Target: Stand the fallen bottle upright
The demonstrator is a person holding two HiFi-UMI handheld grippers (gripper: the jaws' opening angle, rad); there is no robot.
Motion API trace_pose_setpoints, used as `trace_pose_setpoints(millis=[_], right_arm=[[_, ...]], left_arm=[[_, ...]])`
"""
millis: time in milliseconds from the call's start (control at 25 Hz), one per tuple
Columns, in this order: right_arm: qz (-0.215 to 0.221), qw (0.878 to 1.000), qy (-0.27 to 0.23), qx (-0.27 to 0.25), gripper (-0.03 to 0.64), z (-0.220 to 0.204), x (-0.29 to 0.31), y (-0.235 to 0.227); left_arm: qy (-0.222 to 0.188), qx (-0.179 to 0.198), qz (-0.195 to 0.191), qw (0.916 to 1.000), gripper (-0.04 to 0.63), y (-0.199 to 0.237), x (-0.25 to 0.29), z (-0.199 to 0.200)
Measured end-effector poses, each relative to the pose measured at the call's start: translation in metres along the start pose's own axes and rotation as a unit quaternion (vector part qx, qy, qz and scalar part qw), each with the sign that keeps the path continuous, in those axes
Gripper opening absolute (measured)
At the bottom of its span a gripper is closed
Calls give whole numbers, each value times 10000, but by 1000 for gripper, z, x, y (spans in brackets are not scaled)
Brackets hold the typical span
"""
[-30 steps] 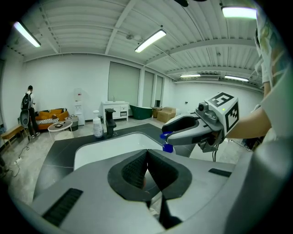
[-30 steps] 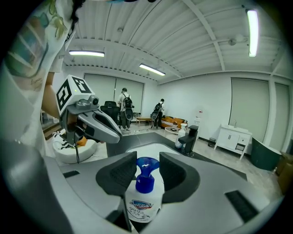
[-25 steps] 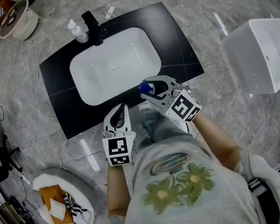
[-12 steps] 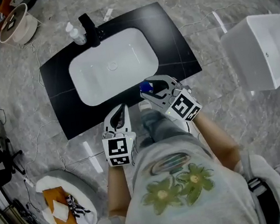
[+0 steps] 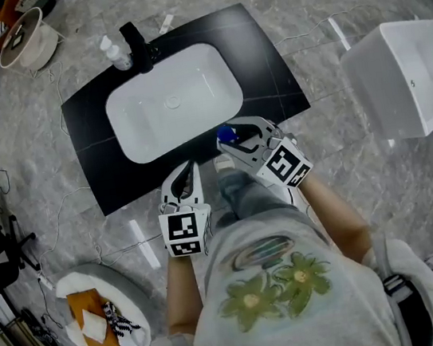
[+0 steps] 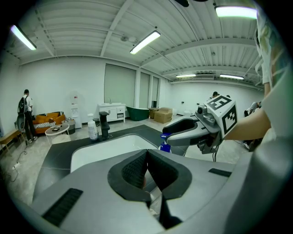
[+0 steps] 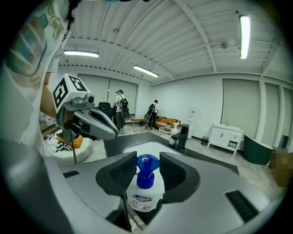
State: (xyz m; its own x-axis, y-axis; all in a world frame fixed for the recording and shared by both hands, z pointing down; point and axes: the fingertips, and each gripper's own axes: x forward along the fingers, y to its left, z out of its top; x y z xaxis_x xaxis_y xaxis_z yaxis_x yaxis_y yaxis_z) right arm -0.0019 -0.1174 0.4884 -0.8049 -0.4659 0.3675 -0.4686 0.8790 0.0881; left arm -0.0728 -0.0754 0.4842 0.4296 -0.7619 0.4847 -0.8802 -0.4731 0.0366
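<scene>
Here, a person is standing at a black table (image 5: 262, 48) with a white sink (image 5: 207, 57) set into it, holding a gripper in each hand. The right gripper (image 5: 229, 139) is clasping the bottle (image 7: 145, 194), a white one with a blue cap, its jaws standing fairly wide and pressing on the bottle's shoulders. The cap is pointing up between them. The bottle is hanging over the near edge of the table, just in front of the sink. The left gripper (image 6: 146, 170) is waiting beside it with its jaws closed together and nothing in them. Several things are threatening the task. The grip is sitting high on the bottle, so the body may be free to swing or slip downward. The spot is lying close to the table's edge, so a release with the base tilted could send the bottle toppling to the floor or into the sink. The bottle's base is hiding behind the jaws in the right gripper view. In the head view only the cap is showing clearly, so the base is possibly not touching the table at all. The label's print is too small to read.
</scene>
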Motion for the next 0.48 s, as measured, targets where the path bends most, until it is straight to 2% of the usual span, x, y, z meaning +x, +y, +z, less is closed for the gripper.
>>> trace_pose_setpoints(millis=[480], right_arm=[[-60,9999,-44,94,172,-4,-5,0]], left_arm=[[42,-1,3,10000,18,-6,0,-1]])
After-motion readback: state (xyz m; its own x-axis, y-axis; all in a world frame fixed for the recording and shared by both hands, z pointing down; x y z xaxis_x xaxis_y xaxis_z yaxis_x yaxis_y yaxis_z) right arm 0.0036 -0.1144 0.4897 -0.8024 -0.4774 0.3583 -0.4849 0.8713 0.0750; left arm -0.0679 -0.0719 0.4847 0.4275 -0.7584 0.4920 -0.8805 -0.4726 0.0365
